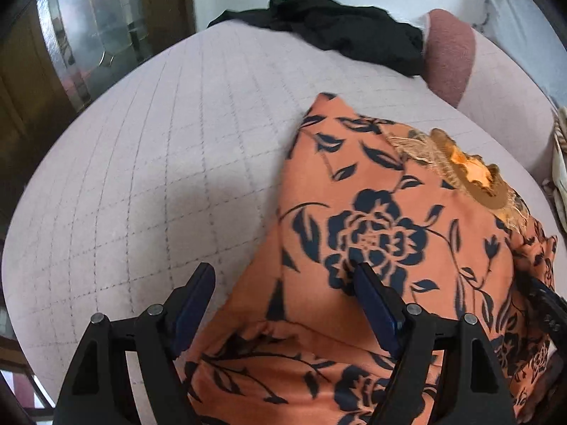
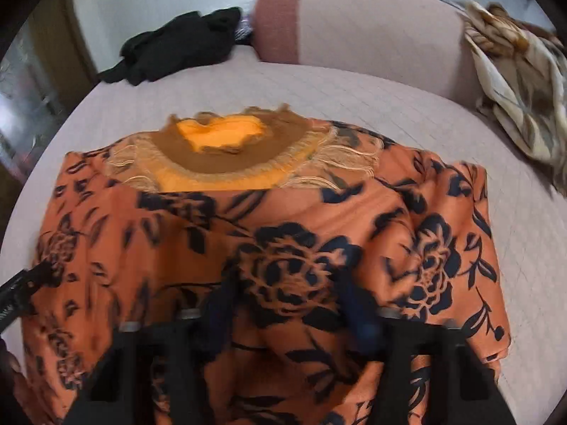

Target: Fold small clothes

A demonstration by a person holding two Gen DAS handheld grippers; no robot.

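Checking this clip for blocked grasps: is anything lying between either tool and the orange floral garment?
Nothing visible. The left tool and right tool both sit open right over the orange floral garment; the black clothing lies apart at the far edge.

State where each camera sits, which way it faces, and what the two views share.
Left wrist: on the left gripper, facing forward over the orange floral top; its jaws stand open; the right gripper shows at the right edge.
Right wrist: on the right gripper, facing the top's neckline; jaws open, blurred.
Shared: the top, black garment, pink bolster.
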